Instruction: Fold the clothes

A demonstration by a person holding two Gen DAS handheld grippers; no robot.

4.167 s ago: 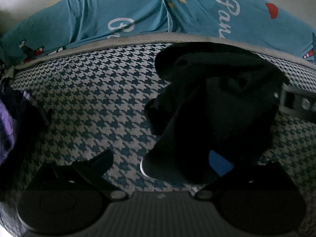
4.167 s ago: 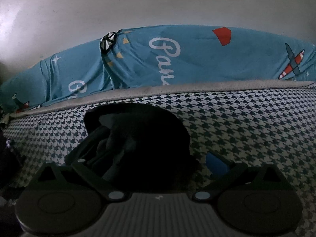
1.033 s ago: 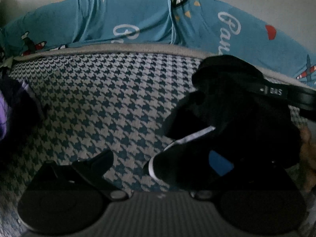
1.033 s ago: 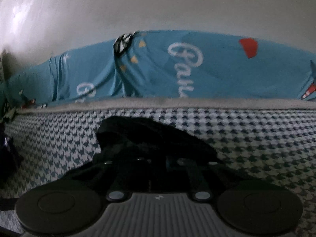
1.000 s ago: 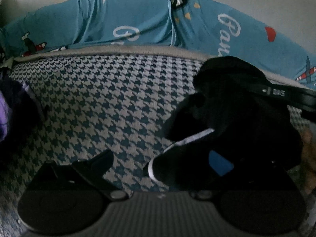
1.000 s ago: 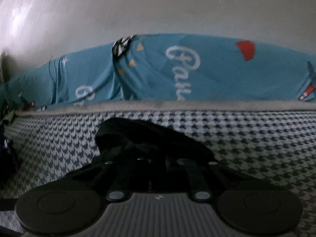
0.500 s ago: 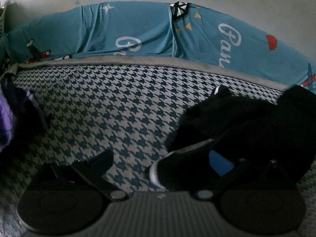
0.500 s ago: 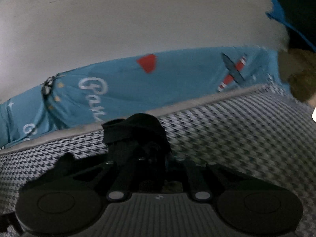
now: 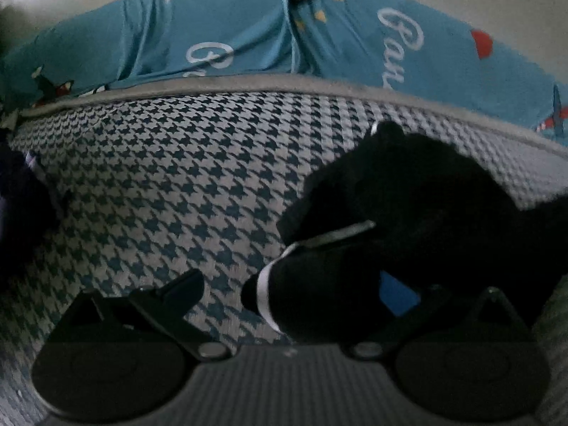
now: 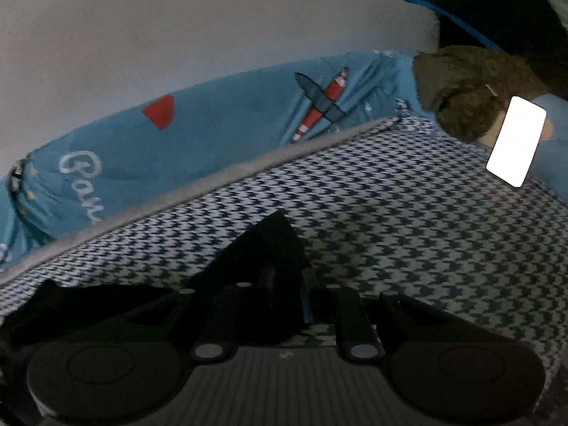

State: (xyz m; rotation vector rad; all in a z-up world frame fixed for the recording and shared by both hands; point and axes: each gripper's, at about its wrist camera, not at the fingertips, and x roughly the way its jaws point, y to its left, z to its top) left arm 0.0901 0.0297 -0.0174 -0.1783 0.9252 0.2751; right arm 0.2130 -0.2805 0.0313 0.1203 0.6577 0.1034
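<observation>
Behind the black garment (image 9: 408, 213) on the houndstooth bedcover (image 9: 177, 177) lies teal bedding (image 9: 248, 35). Left gripper (image 9: 298, 284) spread, one finger buried in folds. Right gripper (image 10: 284, 305) pinches the garment's edge.

The black garment (image 9: 408, 213) carries a thin white stripe along one edge and lies on a mattress cover (image 9: 159, 184) woven in a dark blue and white houndstooth with a grey border. Behind it, the teal sheet (image 9: 230, 35) is printed with white script lettering, red shapes, small yellow triangles and red-and-white striped aeroplanes, under a plain off-white wall (image 10: 177, 28). A brown plush toy (image 10: 468, 92) sits beside a glowing white phone screen (image 10: 516, 140).
</observation>
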